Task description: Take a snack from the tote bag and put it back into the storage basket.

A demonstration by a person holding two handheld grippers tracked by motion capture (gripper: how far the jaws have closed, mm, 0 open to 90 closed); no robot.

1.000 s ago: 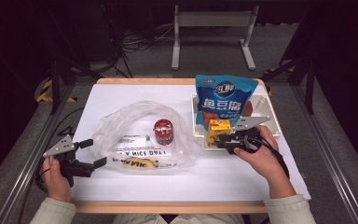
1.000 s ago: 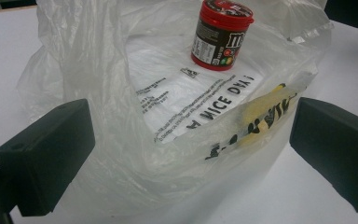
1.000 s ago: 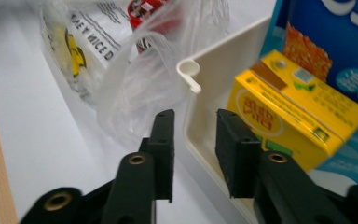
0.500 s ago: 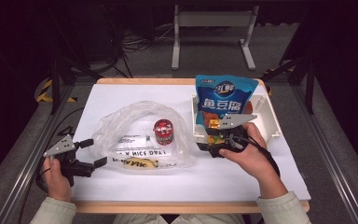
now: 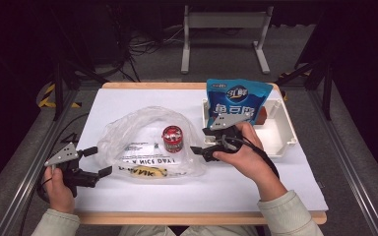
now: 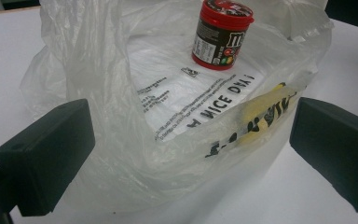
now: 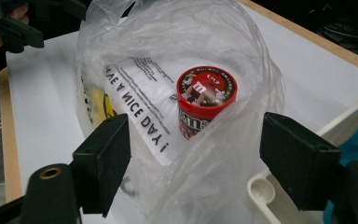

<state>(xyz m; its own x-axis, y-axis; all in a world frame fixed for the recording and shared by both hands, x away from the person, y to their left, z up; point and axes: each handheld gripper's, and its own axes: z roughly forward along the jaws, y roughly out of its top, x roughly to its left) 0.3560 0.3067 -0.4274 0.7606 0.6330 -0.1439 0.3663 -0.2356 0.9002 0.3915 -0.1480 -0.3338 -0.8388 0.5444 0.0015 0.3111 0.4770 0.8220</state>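
Right gripper [image 5: 201,142], carried from the white bin [image 5: 281,129] to the plastic bag [image 5: 142,129], jaws just opened and empty, is being readied to grasp the rim, left gripper [image 5: 98,161] released beside the bag.

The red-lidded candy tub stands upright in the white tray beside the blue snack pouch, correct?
Not quite. The red-lidded candy tub stands upright, but inside the clear plastic bag, not the white tray; the right gripper view shows it. The blue snack pouch does sit in that tray.

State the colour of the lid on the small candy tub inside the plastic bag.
Red; the candy tub's lid shows best in the right gripper view.
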